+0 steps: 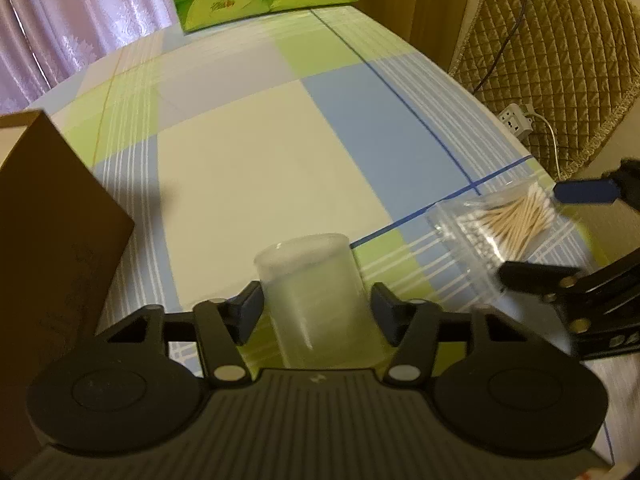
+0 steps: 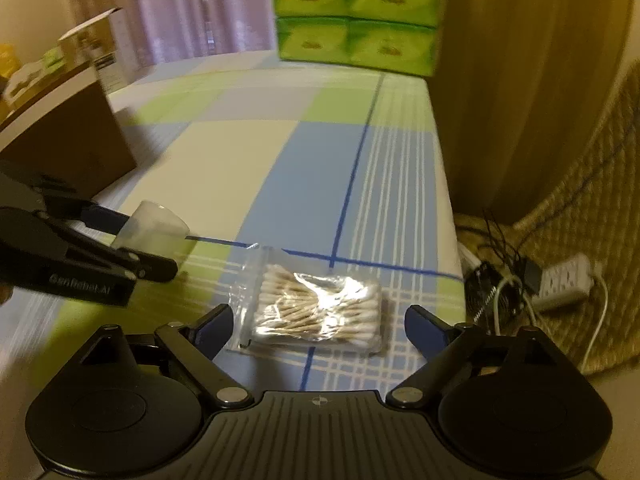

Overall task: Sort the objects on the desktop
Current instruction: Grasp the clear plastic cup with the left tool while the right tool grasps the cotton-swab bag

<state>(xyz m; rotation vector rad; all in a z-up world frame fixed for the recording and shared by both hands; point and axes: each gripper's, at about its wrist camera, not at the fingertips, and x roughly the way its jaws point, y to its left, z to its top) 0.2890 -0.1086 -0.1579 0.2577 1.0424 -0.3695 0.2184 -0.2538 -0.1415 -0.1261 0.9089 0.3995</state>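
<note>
Left wrist view: my left gripper (image 1: 316, 304) seemingly clenches the plastic cup (image 1: 316, 288); right gripper (image 2: 320, 328) released; cup may slip.

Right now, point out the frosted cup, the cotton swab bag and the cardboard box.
frosted cup (image 1: 316, 296): left wrist view, its side wall.
cotton swab bag (image 2: 316, 308): right wrist view, middle of the swab bundle.
cardboard box (image 1: 52, 216): left wrist view, its brown side panel.
</note>
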